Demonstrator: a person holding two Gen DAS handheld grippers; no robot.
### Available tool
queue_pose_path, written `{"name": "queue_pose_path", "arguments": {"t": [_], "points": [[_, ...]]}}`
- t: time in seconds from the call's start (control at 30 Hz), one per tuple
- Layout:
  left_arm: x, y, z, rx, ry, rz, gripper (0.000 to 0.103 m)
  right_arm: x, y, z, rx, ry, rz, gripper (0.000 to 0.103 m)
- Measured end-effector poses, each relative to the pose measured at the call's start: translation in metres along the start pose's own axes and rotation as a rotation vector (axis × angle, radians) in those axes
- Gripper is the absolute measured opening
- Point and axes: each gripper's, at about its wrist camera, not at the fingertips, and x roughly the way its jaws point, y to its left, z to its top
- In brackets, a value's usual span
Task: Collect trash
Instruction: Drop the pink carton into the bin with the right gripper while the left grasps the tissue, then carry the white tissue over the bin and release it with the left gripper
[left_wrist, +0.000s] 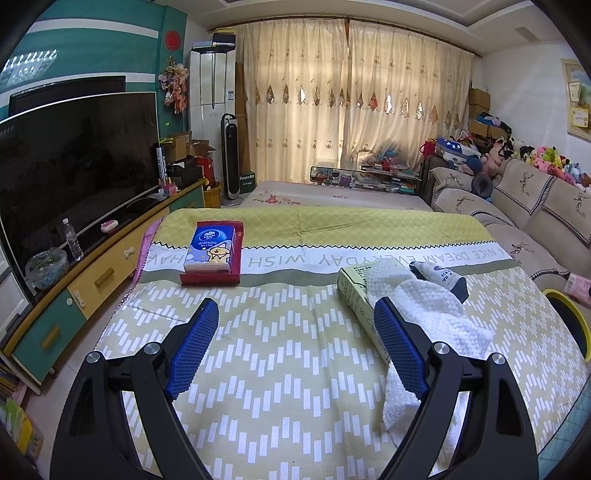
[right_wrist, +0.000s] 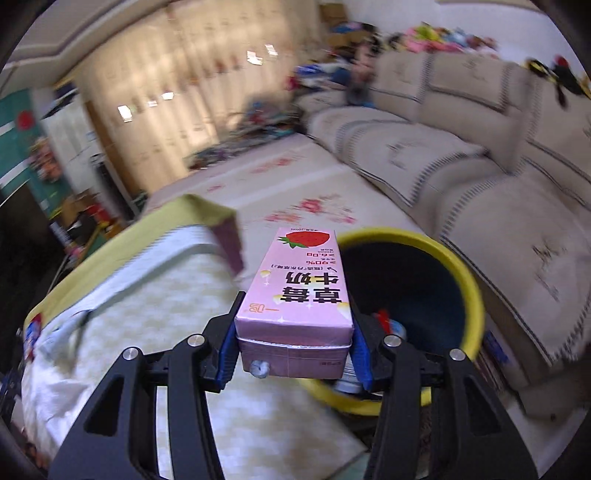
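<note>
So the right gripper (right_wrist: 293, 345) has its blue pads clamped tight on a pink strawberry milk carton (right_wrist: 301, 291), one pad on each side of it, straw hole end facing the camera. It's holding the carton up in the air, just beside and partly over the rim of a round yellow-rimmed trash bin with a dark inside (right_wrist: 469, 280), which sits on the floor between the table and the beige sofa (right_wrist: 480, 177). There's already some stuff down in the bin, too blurry to say what.

The left gripper (left_wrist: 295, 350) is spread wide with nothing in it, hovering low over the table's green and white patterned cloth (left_wrist: 280, 332). Its right-hand pad sits just in front of a crumpled white paper towel (left_wrist: 424, 306) draped over a pale green cardboard box (left_wrist: 351, 291). A small white tube with a dark cap (left_wrist: 441, 278) lies touching the towel's far side. Further back on the left, a blue tissue pack (left_wrist: 212, 249) rests in a red tray (left_wrist: 210, 277).
</note>
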Motion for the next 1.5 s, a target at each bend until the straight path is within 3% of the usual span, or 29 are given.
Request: {"name": "queue_pose_path", "arguments": {"t": [0.07,0.1,0.17,0.37,0.6,0.73,0.9,1.03,1.3,1.5], "points": [[-0.001,-0.002,0.0,0.005,0.001,0.0,0.085,0.01,-0.008,-0.002,0.013,0.032,-0.024,0.051],[-0.001,-0.002,0.0,0.006,0.002,0.0,0.085,0.013,-0.012,-0.002,0.024,0.038,-0.028,0.063],[-0.001,-0.002,0.001,0.008,0.006,-0.003,0.085,0.015,-0.016,-0.004,0.045,0.024,-0.025,0.07],[-0.003,-0.004,0.002,0.011,0.0,-0.022,0.085,0.012,-0.009,-0.002,0.03,0.001,0.01,0.07],[-0.017,-0.03,0.002,0.069,-0.024,-0.2,0.085,0.01,-0.004,-0.004,0.026,-0.002,0.029,0.07],[-0.016,-0.054,-0.001,0.146,0.005,-0.243,0.084,0.008,-0.006,-0.004,0.031,-0.004,0.04,0.07],[-0.007,-0.083,-0.011,0.241,0.092,-0.26,0.065,0.002,-0.009,-0.006,0.04,-0.007,0.059,0.07],[0.001,-0.086,-0.016,0.248,0.135,-0.248,0.053,0.0,-0.013,-0.005,0.05,-0.011,0.068,0.07],[0.009,-0.09,-0.018,0.285,0.174,-0.248,0.012,0.001,-0.019,-0.006,0.063,-0.009,0.084,0.07],[0.0,-0.089,-0.015,0.259,0.174,-0.26,0.006,-0.008,-0.021,-0.004,0.069,-0.026,0.096,0.07]]}}
